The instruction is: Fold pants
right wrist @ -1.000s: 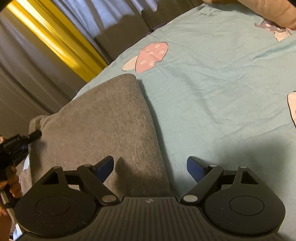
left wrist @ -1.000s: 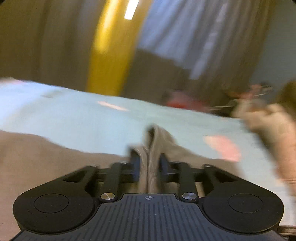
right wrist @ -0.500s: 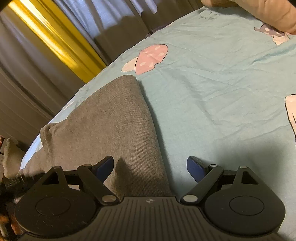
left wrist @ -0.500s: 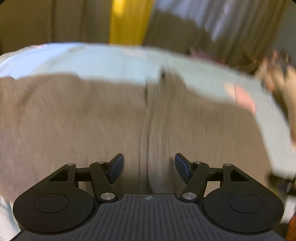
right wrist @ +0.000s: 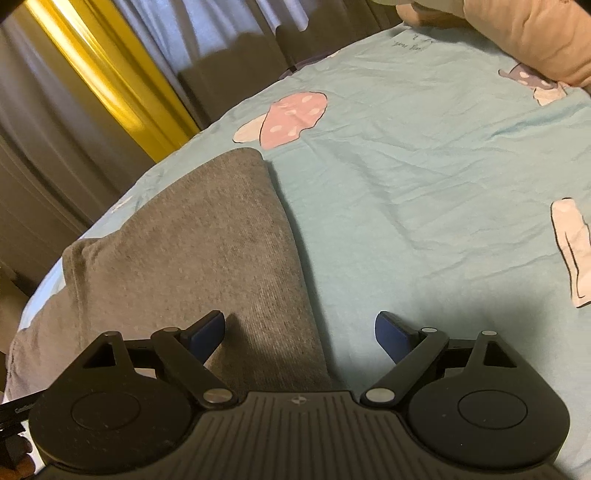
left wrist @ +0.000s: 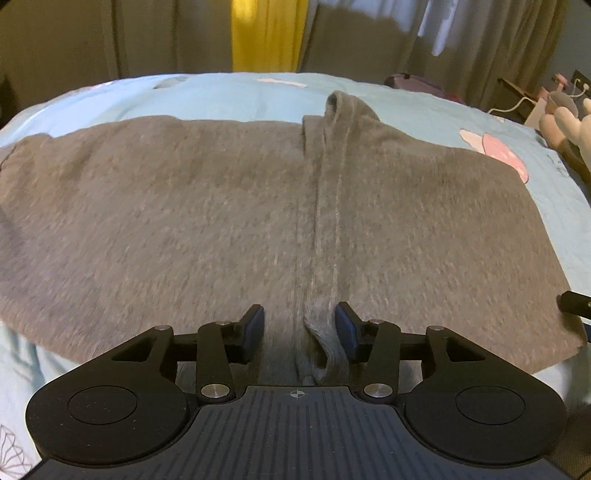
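Grey knit pants (left wrist: 184,229) lie spread flat across a light blue bed sheet (left wrist: 229,96), with a raised seam ridge running up the middle. My left gripper (left wrist: 299,326) hovers over the near edge, tilted down. Its jaws are closing, and the bunched end of the ridge sits between them, close to the right pad (left wrist: 345,330). In the right wrist view the pants (right wrist: 207,240) end in a folded edge. My right gripper (right wrist: 299,328) stands open astride that edge, the left finger over cloth, the right over bare sheet (right wrist: 424,184).
Brown curtains and a yellow strip (left wrist: 267,35) hang behind the bed. A peach pillow (right wrist: 517,40) lies at the far right corner. Soft toys (left wrist: 565,122) and a cable sit beside the bed. Mushroom prints (right wrist: 291,114) mark the sheet.
My left gripper let go of the pinched fold, opened, and tipped down over the pants, which now lie flat. The right gripper stayed where it was, open.
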Demonstrator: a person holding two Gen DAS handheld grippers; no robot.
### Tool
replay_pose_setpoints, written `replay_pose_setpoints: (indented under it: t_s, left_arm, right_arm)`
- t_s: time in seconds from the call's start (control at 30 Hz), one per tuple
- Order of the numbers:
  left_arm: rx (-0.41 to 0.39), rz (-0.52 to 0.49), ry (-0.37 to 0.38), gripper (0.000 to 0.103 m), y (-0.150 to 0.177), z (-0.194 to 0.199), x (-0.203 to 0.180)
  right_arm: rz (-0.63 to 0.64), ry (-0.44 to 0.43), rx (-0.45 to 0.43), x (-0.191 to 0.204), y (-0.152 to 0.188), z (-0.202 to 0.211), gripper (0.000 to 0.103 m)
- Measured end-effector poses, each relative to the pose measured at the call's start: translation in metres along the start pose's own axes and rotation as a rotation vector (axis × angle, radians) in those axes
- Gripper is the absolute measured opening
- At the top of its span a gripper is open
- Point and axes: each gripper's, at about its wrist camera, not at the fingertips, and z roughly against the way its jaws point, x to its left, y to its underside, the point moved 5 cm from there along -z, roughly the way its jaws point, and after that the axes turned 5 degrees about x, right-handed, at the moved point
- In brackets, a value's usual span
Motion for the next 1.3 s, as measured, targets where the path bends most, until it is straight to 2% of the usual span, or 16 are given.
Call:
replay_pose_setpoints:
  t_s: [0.17, 0.33, 0.37, 0.4, 0.43, 0.5, 0.53, 0.57, 0.7, 0.77, 0.83, 0.97, 1.03, 1.17, 1.23, 1.3]
  left_arm:
    - [0.004, 0.045, -0.005, 0.052, 0.002, 0.006, 0.009]
    - [0.012, 0.141, -0.001, 0.059, 0.008, 0.011, 0.03]
    - [0.012, 0.164, -0.013, 0.058, 0.009, 0.012, 0.035]
    - [0.017, 0.189, -0.041, 0.051, 0.01, 0.012, 0.041]
    - [0.021, 0.217, -0.05, 0.047, 0.012, 0.012, 0.047]
    - [0.002, 0.308, 0.009, 0.047, 0.014, 0.016, 0.06]
    - [-0.014, 0.353, 0.025, 0.05, 0.015, 0.02, 0.067]
    - [-0.032, 0.39, 0.03, 0.05, 0.017, 0.024, 0.073]
    - [-0.108, 0.54, 0.066, 0.056, 0.023, 0.047, 0.103]
    - [-0.148, 0.604, 0.065, 0.057, 0.027, 0.057, 0.12]
    - [-0.167, 0.656, 0.067, 0.06, 0.031, 0.065, 0.134]
    - [-0.168, 0.751, 0.108, 0.061, 0.043, 0.068, 0.148]
    - [-0.136, 0.737, 0.145, 0.061, 0.044, 0.064, 0.141]
    - [-0.101, 0.578, 0.211, 0.065, 0.035, 0.06, 0.108]
    - [-0.096, 0.513, 0.215, 0.066, 0.03, 0.059, 0.094]
    - [-0.093, 0.449, 0.21, 0.066, 0.025, 0.058, 0.081]
  right_arm:
    - [0.027, 0.036, -0.016, 0.004, 0.001, 0.001, 0.089]
    - [0.128, 0.051, -0.079, 0.019, 0.003, 0.011, 0.089]
    - [0.159, 0.068, -0.087, 0.024, 0.004, 0.012, 0.088]
    - [0.193, 0.084, -0.087, 0.028, 0.006, 0.011, 0.086]
    - [0.223, 0.093, -0.079, 0.033, 0.007, 0.009, 0.082]
    - [0.272, 0.113, -0.057, 0.039, 0.009, 0.004, 0.073]
    - [0.293, 0.121, -0.048, 0.042, 0.01, 0.001, 0.066]
    - [0.307, 0.119, -0.043, 0.045, 0.012, 0.0, 0.064]
    - [0.282, 0.11, -0.088, 0.044, 0.011, 0.005, 0.058]
    - [0.263, 0.103, -0.113, 0.043, 0.011, 0.007, 0.046]
    - [0.251, 0.105, -0.127, 0.042, 0.009, 0.008, 0.041]
    - [0.267, 0.125, -0.169, 0.056, 0.015, 0.01, 0.041]
    - [0.325, 0.155, -0.184, 0.069, 0.025, 0.006, 0.042]
    - [0.534, 0.289, -0.163, 0.093, 0.04, -0.009, 0.048]
    - [0.498, 0.271, -0.155, 0.089, 0.034, -0.005, 0.049]
    - [0.422, 0.271, -0.19, 0.078, 0.023, 0.005, 0.052]
